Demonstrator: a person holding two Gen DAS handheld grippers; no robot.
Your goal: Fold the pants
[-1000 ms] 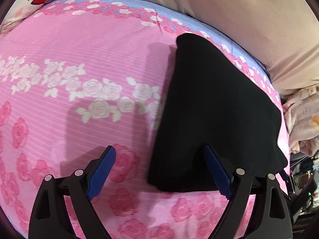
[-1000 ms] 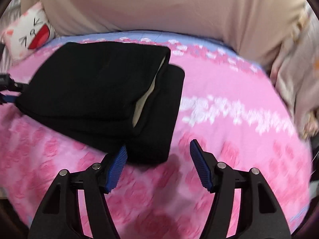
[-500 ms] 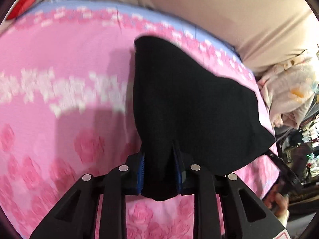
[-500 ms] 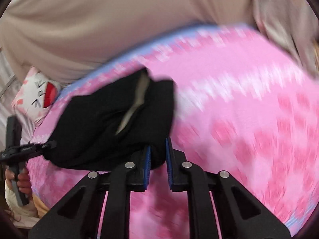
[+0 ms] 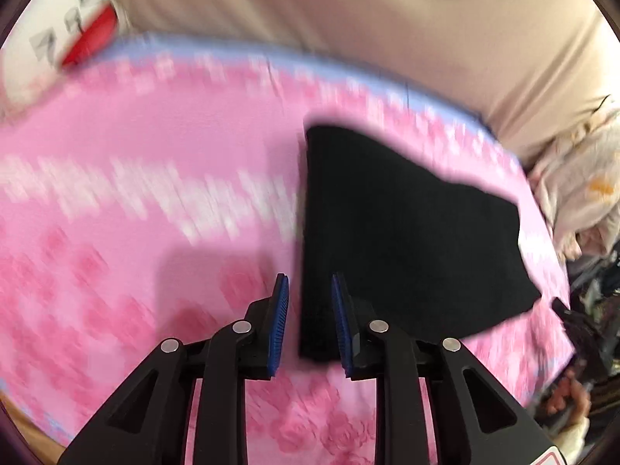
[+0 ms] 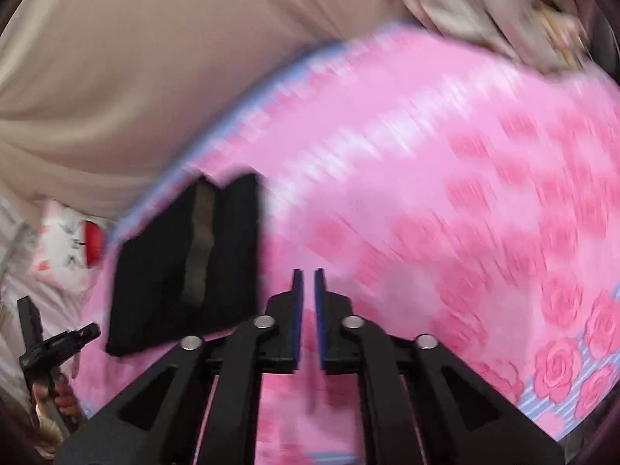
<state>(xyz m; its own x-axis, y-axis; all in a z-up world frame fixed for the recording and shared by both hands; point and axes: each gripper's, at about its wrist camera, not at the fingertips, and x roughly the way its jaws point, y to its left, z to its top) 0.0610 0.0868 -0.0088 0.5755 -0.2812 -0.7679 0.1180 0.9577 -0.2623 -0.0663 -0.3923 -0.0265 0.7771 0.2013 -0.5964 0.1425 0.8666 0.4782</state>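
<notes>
Between left hand-held gripper (image 5: pixel 309 321) pads: pants (image 5: pixel 403 240).

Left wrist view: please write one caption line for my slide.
Left gripper just opening, a corner of the folded black pants between its pads, on the pink floral bedsheet.

A pink rose-print bedsheet (image 5: pixel 155 201) spreads below a beige cover (image 5: pixel 348 19), cartoon-face pillow (image 5: pixel 66 38) beside.

One folded pants (image 5: pixel 403 232), one bedsheet (image 5: pixel 135 201), one pillow (image 5: pixel 58 42), two grippers.
</notes>
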